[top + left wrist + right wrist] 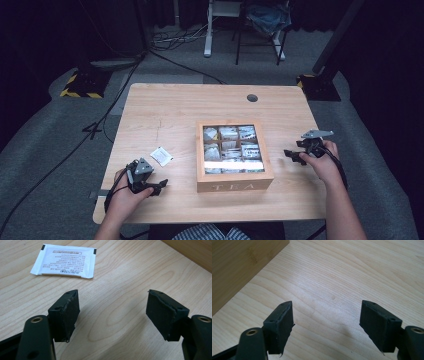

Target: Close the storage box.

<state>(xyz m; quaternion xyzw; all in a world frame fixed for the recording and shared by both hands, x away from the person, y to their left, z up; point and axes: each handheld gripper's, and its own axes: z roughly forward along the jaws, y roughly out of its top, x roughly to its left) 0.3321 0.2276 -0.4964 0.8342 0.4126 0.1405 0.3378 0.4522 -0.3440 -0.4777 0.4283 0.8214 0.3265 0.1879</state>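
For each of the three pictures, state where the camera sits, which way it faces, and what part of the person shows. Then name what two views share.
High view: above the person's side, facing forward and down on the table; forearms, left gripper and right gripper show.
Left gripper view: rides the left gripper, facing the tea sachet; open jaws show.
Right gripper view: rides the right gripper, facing bare tabletop beside the tea box; open jaws show.
Shared: the sachet and box also appear from above.
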